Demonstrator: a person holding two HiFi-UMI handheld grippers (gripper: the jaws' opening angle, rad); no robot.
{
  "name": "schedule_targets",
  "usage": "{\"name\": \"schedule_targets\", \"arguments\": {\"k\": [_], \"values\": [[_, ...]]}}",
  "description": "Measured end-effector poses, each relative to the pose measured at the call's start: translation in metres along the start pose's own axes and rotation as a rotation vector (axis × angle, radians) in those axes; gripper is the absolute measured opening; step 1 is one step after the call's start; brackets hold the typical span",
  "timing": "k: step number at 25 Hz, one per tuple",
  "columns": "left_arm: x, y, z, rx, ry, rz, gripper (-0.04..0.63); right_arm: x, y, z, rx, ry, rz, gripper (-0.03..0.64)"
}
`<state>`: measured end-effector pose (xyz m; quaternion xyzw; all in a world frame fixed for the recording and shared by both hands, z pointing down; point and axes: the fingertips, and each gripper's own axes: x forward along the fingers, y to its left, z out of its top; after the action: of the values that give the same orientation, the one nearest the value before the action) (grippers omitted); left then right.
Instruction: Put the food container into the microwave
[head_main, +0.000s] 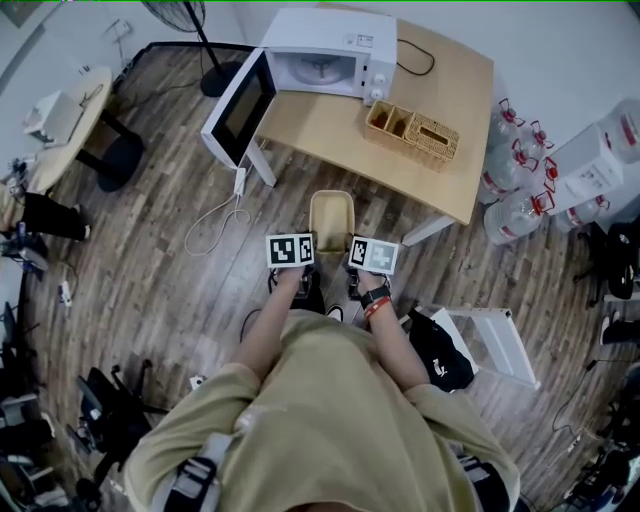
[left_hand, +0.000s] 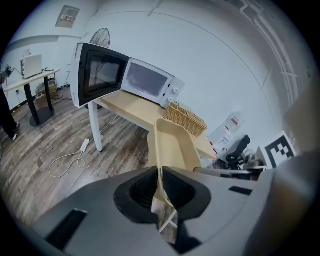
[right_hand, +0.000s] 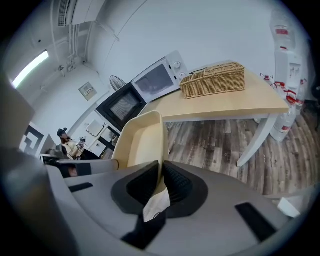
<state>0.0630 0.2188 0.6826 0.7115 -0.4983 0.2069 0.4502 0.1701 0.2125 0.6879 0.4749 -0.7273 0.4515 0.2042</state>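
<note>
— Left gripper (left_hand: 161, 186) first: your jaws are drawn in narrow and clamped on the left rim of the food container (head_main: 331, 215). The thin beige wall runs up between the ribbed pads (left_hand: 142, 190).

— Your right gripper (right_hand: 160, 181) does the same on the opposite rim. Its jaws are pinched onto the container's right wall, and the left gripper is close alongside.

— So you carry the container between the two grippers. It is open side up, off the table (head_main: 330, 135) and out over the wooden floor (head_main: 150, 260), and it stretches straight away from both sets of jaws.

— Just beyond the container's far end is the near edge of that light wooden table.

— Ahead of your left gripper, at the far side of the tabletop, sits the white microwave (head_main: 330, 40). Its door (head_main: 240, 110) is swung wide open to the left, past the table's edge.

— Ahead of your right gripper, just right of the microwave, a wicker basket (head_main: 415, 132) rests on the table.

— Further off to the right of your right gripper, large water bottles (head_main: 512, 180) stand on the floor by the wall.

— To the left of your left gripper, a white cable (head_main: 222, 215) lies looped on the floor near the table leg. A standing fan (head_main: 172, 14) rises beyond the open door.
</note>
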Motion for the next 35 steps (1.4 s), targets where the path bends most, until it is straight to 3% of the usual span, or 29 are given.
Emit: {"name": "schedule_targets", "arguments": {"k": [16,24,35], "values": [[0.055,0.053,0.140,-0.052,-0.047,-0.045,0.043,0.091,0.026,0.110,-0.035,0.018,0.010,0.054],[0.076,0.087,0.190,-0.048,-0.029,-0.042,0.043,0.135,0.042,0.164,-0.047,0.017,-0.010,0.054],[0.107,0.113,0.251,0.025,-0.004,-0.063,0.043,0.184,0.048,0.221,-0.009,-0.027,-0.077,0.054]]}}
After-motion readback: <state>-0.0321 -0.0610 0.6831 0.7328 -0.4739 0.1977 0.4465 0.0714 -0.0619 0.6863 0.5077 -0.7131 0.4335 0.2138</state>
